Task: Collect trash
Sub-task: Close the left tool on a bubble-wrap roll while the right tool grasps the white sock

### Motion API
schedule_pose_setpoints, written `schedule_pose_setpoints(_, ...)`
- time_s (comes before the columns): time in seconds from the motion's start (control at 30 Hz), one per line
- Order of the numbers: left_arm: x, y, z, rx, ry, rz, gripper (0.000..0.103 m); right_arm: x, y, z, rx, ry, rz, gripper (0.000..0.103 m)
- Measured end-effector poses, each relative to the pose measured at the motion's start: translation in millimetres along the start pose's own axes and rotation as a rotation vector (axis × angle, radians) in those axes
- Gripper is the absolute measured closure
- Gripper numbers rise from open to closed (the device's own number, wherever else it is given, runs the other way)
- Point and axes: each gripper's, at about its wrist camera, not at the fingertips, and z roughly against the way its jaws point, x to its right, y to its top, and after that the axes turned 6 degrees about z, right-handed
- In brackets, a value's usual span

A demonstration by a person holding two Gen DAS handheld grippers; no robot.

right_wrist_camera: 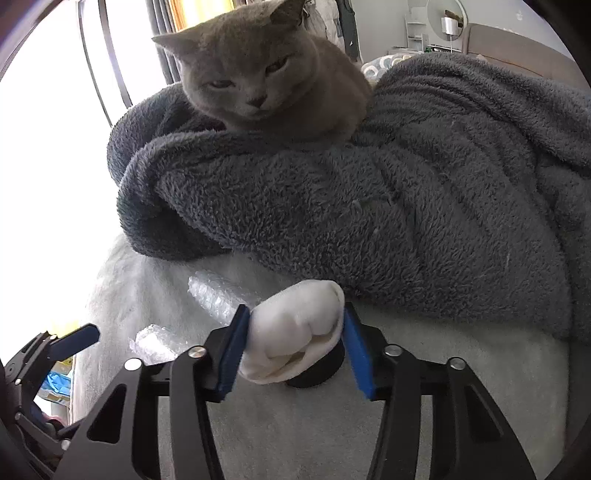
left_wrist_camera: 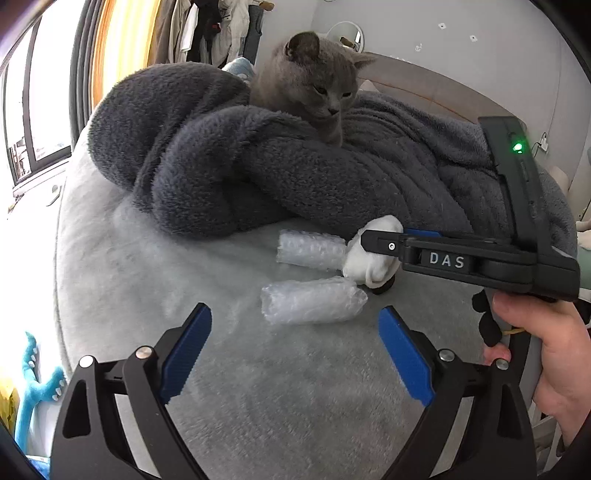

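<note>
Left wrist view: the left gripper [left_wrist_camera: 295, 350] has wide fingers, empty; the nearer bubble-wrap roll [left_wrist_camera: 314, 301] lies at 12 o'clock, so advance squarely before closing. Right wrist view: the right gripper [right_wrist_camera: 291, 347] has narrowed onto a white wad [right_wrist_camera: 295, 328], possibly tissue; lift it gently off the bed [right_wrist_camera: 461, 369]

Bedroom. Bed [left_wrist_camera: 155, 280] covered in pale grey plush, dark grey fleece blanket [left_wrist_camera: 229, 166] heaped across it, grey cat [left_wrist_camera: 317, 81] sitting on top. Window [left_wrist_camera: 40, 96] on the left, blown out with daylight, dark frame, yellow-lit curtain [left_wrist_camera: 118, 40] beside it. Clothes hanging [left_wrist_camera: 210, 29] at the back. White wall [left_wrist_camera: 461, 33] with a round mirror [left_wrist_camera: 347, 35]; beige headboard [left_wrist_camera: 436, 88] below it. Blue plush toy [left_wrist_camera: 35, 384] down at the bed's left edge.
</note>
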Motion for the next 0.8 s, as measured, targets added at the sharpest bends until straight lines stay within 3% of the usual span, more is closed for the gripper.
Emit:
schedule_pose_setpoints(0.37, 14, 1, -16, -0.003, 0.008, -0.006, 0.010, 19, 0, 32, 0.059, 0.111, -0.057, 0.054)
schedule_pose_setpoints(0.8, 20, 1, -36, -0.010, 0.036, 0.019, 0.013, 39, -8, 57, 0.102, 0.156, -0.108, 0.054)
